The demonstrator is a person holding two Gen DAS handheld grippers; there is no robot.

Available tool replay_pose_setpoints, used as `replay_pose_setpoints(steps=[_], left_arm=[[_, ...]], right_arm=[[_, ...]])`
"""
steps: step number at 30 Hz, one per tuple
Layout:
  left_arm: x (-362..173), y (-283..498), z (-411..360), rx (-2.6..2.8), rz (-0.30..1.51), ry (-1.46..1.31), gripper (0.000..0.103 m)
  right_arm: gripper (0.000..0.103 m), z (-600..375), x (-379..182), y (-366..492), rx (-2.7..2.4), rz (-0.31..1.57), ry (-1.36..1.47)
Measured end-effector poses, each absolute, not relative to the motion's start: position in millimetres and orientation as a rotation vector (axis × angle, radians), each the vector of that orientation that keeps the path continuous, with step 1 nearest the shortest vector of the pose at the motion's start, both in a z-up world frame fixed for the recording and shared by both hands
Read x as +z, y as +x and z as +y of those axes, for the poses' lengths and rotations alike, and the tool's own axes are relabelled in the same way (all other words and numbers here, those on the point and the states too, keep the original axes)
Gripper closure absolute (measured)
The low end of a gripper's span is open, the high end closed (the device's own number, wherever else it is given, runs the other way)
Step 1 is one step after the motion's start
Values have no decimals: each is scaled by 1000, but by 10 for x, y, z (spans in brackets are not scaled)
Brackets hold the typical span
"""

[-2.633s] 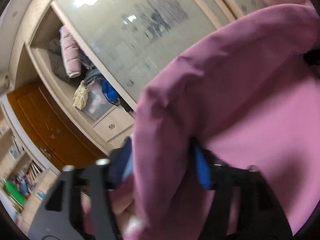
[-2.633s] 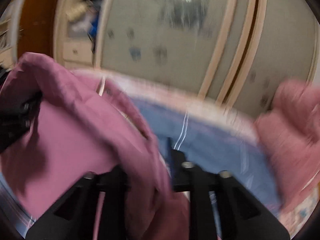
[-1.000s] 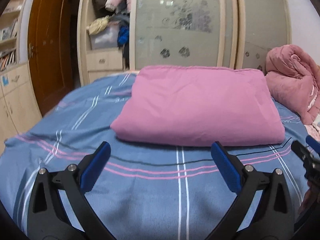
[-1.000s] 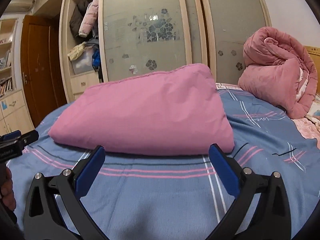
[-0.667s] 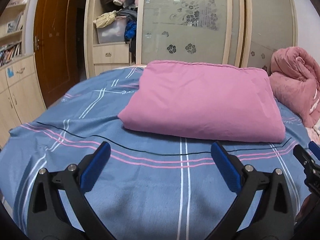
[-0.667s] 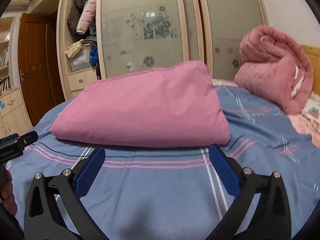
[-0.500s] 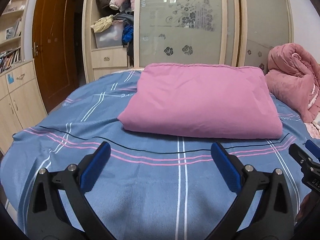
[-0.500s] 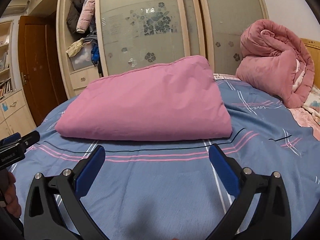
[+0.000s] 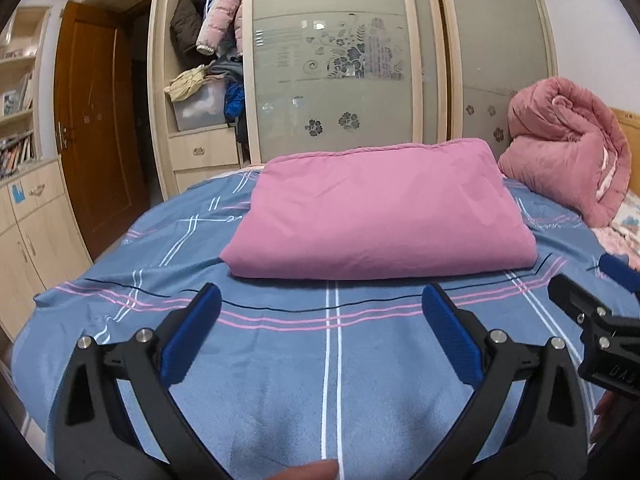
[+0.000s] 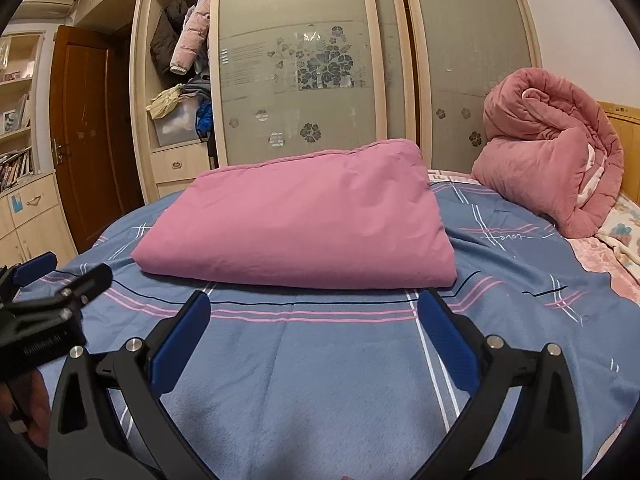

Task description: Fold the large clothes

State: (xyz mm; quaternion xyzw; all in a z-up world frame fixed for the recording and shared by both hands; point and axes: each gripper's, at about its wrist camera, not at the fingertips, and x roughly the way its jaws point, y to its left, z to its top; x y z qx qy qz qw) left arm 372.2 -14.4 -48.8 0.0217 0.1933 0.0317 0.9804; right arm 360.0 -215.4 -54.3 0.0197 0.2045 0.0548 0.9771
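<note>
Pink folded garment [image 9: 380,216] lies mid-frame on the blue striped bed [image 9: 280,360], long axis running left to right, folded edge toward the cameras. Left claw [image 9: 320,320] and right claw [image 10: 314,320] both hang spread wide and empty, just short of it.

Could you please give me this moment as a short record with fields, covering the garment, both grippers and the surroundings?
garment: pink folded garment, lying flat in a neat rectangle on the blue striped bedsheet
left gripper: open, holding nothing, short of the garment's near edge, apart from it
right gripper: open, holding nothing, also short of the near edge
beside the garment: rolled pink quilt to the right, apart from it
background: wardrobe with frosted sliding doors; open section with hanging jackets
fold status: appears finished
</note>
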Motion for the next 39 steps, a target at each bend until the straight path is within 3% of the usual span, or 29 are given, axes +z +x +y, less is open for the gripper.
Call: replay_pose_setpoints(steps=[39], left_arm=[[-565,3724,-131,3,404,18,2]], right_arm=[[1,-2080,-559,3638,107,403,13]])
